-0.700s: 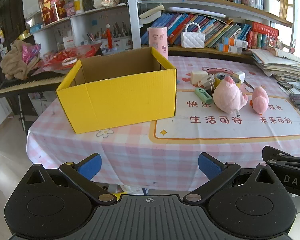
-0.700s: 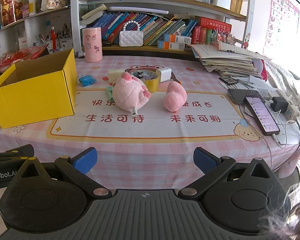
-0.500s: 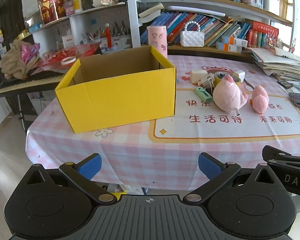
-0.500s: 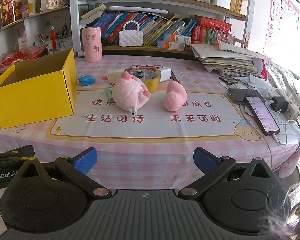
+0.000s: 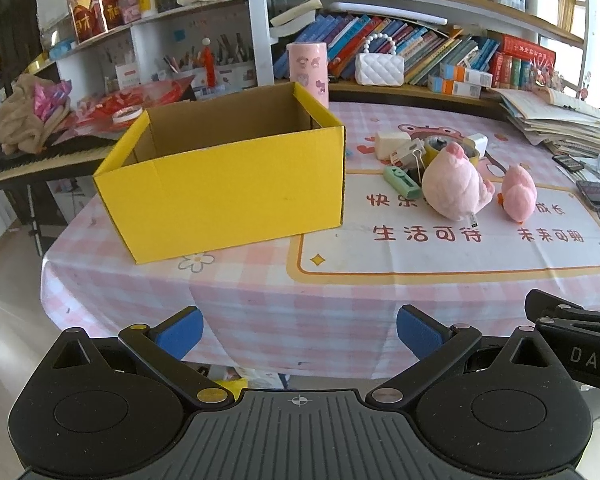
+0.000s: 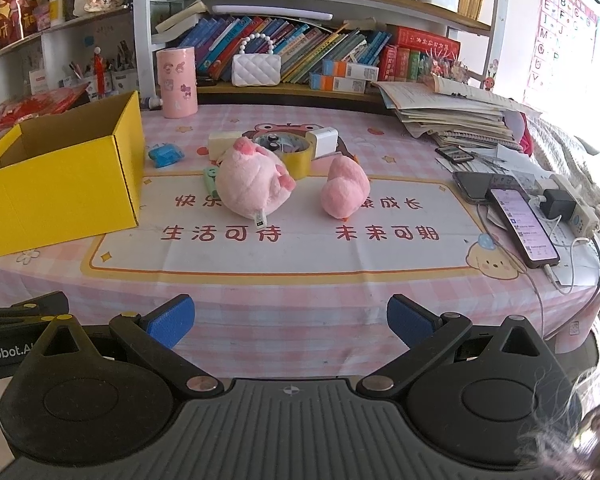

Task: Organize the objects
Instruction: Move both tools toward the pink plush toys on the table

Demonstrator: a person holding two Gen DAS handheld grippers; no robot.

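An open yellow cardboard box (image 5: 228,188) stands on the left of the pink checked table; it also shows in the right wrist view (image 6: 60,188). To its right lie a big pink plush pig (image 6: 252,186), a smaller pink plush (image 6: 344,190), a yellow tape roll (image 6: 296,156), a green stapler-like item (image 5: 402,180), a white eraser block (image 5: 390,142), a white charger (image 6: 325,140) and a blue packet (image 6: 165,155). My left gripper (image 5: 298,332) and right gripper (image 6: 290,316) are both open and empty, held before the table's front edge.
A pink cylinder (image 6: 177,82) and a white quilted purse (image 6: 256,68) stand at the back before bookshelves. A paper stack (image 6: 452,118), phones (image 6: 522,220) and a power strip (image 6: 568,206) crowd the right side. A keyboard (image 5: 40,158) stands left of the table.
The left wrist view has shifted slightly, so the box sits a little lower and closer. The right wrist view is unchanged. Both grippers stay open.
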